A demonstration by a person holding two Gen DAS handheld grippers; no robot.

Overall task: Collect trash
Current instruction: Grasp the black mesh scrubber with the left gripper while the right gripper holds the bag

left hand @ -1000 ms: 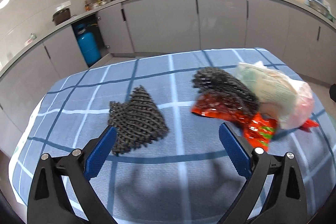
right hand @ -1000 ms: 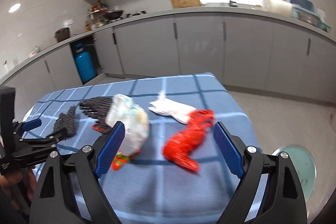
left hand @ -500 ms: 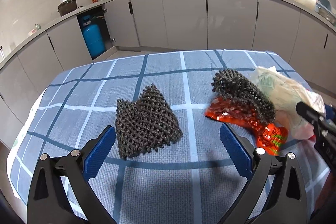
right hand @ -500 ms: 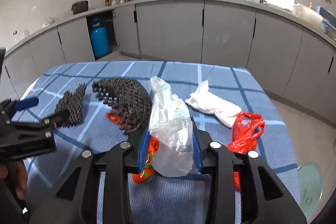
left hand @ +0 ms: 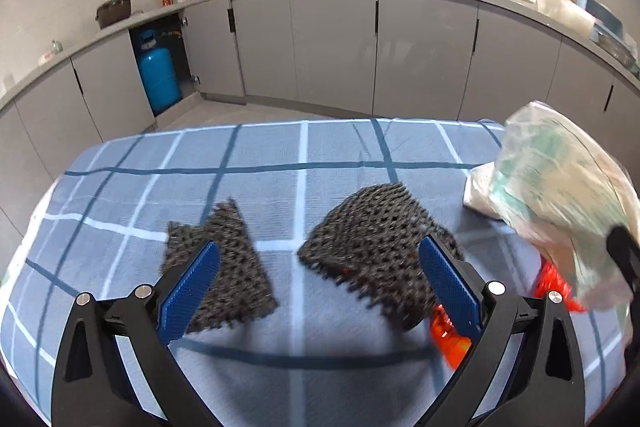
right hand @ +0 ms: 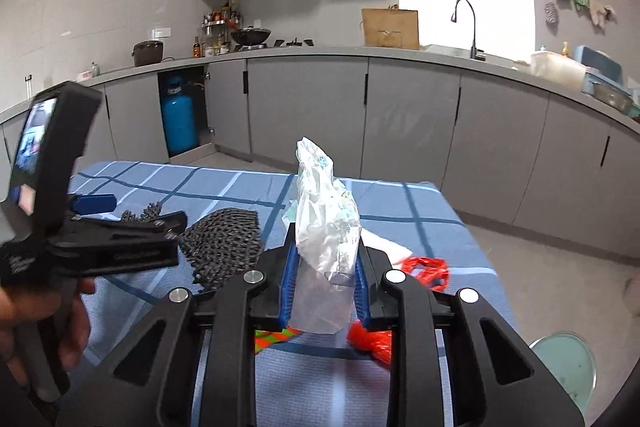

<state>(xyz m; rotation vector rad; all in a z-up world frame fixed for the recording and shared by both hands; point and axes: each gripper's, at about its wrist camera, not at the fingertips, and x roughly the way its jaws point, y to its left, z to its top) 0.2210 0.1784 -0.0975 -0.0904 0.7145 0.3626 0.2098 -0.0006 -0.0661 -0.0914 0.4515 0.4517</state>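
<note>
Right hand-held gripper (right hand: 325, 291): your jaws have just been closing and now pinch the clear plastic bag (right hand: 326, 227) near its lower end. The bag stands roughly upright between the blue pads, with its long axis running up and away from the jaws and its crumpled top above them. It looks raised clear of the blue checked table (right hand: 420, 223), though the underside is hidden behind the gripper body.

Left hand-held gripper (left hand: 316, 287): jaws spread wide, nothing between the pads. It hangs over the near part of the table, pointing down at the cloth.

Relation that matters for the next pick:
- Two dark mesh pieces lie flat on the table ahead of your left gripper. The smaller mesh piece (left hand: 224, 267) sits just behind the left pad; the larger mesh piece (left hand: 376, 247) sits toward the right pad and partly covers an orange-red wrapper (left hand: 448, 331).
- Neither piece is centred in the gap; bare cloth lies between them.
- The left hand is the nearer one to both. The right is occupied.

A red plastic bag (right hand: 426, 267) and a white crumpled wrapper (right hand: 390, 245) remain on the table toward its right edge, just beyond your right gripper.

Judgement: one item secured, several still to collect.
</note>
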